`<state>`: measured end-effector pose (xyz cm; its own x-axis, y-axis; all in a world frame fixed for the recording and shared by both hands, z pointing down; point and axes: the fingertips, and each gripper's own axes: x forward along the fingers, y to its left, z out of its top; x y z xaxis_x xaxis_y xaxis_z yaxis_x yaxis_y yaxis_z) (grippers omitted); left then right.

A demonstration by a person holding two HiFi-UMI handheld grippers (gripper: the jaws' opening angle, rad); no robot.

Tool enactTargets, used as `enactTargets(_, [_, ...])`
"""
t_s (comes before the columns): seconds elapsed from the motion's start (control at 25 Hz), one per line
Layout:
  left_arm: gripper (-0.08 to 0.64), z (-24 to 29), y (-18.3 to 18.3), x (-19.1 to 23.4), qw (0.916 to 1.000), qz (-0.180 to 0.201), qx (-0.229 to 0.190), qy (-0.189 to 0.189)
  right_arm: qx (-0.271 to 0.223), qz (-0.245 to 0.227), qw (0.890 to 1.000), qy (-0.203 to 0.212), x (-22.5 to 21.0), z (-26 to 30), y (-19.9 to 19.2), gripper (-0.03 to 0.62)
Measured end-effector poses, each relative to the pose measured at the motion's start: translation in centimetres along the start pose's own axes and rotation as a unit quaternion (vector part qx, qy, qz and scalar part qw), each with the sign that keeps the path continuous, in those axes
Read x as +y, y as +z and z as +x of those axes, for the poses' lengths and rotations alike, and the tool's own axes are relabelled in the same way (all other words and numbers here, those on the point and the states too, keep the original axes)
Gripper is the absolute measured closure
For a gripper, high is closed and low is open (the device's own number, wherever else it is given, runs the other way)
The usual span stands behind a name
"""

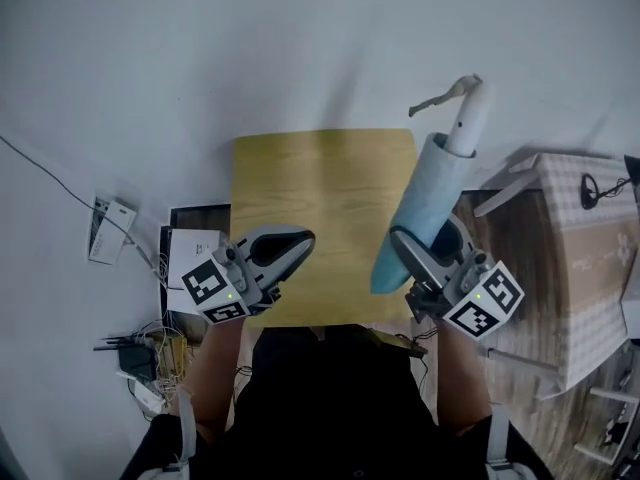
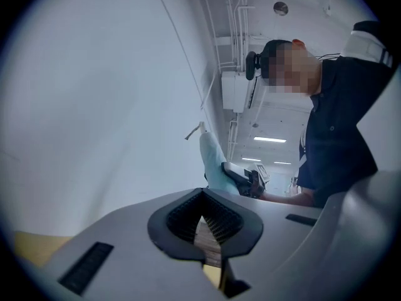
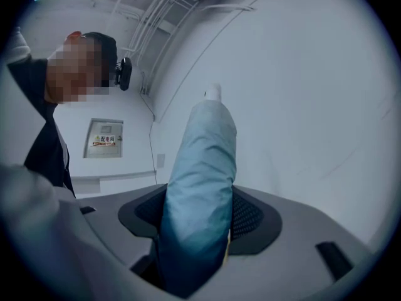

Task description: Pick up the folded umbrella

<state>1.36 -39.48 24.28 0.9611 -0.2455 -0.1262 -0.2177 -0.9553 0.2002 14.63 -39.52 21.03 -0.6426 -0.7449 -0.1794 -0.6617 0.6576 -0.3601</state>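
The folded umbrella (image 1: 428,206) is light blue with a white handle (image 1: 468,118) and a strap at its far end. My right gripper (image 1: 428,258) is shut on its lower part and holds it up over the right edge of the yellow table (image 1: 320,183). In the right gripper view the umbrella (image 3: 203,168) fills the gap between the black pads (image 3: 250,215) and stands away from me. My left gripper (image 1: 278,251) hovers over the table's near left corner, shut with nothing in it. The left gripper view shows its jaws (image 2: 203,221) closed, with the umbrella (image 2: 213,162) beyond them.
A small table with a checked cloth (image 1: 585,268) stands at the right. White boxes (image 1: 110,230) and a tangle of cables and plugs (image 1: 150,358) lie on the floor at the left. A pale wall rises behind the yellow table.
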Motion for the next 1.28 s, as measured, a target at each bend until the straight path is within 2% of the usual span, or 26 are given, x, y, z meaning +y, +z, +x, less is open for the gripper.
enactTargets(0.12, [0.548,-0.3,0.9,-2.3,0.9999,0.011,0.005,-0.007,-0.029,-0.001,0.999,0.012,1.6,-2.6,1.3,0.304])
enactTargets(0.28, [0.548,-0.5,1.6,-4.5,0.9995,0.013,0.011,-0.028,-0.052,0.010,0.998,0.014,4.2,-5.4,1.1,0.304])
enactTargets(0.48, [0.548,-2.1,2.7,-8.1,0.9981,0.013,-0.019,-0.057,-0.037,0.028,0.999,0.015,8.5,-7.2,-1.1,0.304])
enactTargets(0.6, [0.548,-4.0,1.8,-11.2,0.9978,0.005,-0.013,-0.065,-0.029,0.058,0.998,0.018,11.0,-8.3,-2.2,0.304])
enactTargets(0.72, [0.548,-7.2,0.3,-15.0,0.9975,0.004,-0.003,-0.070,-0.015,0.057,0.998,0.021,13.9,-9.4,-3.4,0.304])
enactTargets(0.84, [0.548,-10.8,-0.9,-17.8,0.9982,-0.009,-0.003,-0.060,-0.003,0.068,0.997,0.037,17.2,-10.1,-4.9,0.304])
enactTargets(0.96, [0.548,-13.2,-1.9,-19.7,0.9984,-0.020,-0.018,-0.049,0.003,0.087,0.995,0.058,20.3,-11.3,-6.3,0.304])
enactTargets(1.08, [0.548,-14.6,-2.5,-21.3,0.9974,-0.041,-0.042,-0.042,0.018,0.095,0.993,0.062,22.6,-12.6,-7.4,0.304])
enactTargets(1.16, [0.548,-15.1,-2.1,-22.7,0.9953,-0.054,-0.063,-0.049,0.028,0.092,0.993,0.062,23.8,-13.5,-7.8,0.304])
enactTargets(1.28, [0.548,-15.3,-1.0,-24.1,0.9938,-0.049,-0.083,-0.056,0.027,0.084,0.994,0.069,24.7,-14.1,-7.3,0.304])
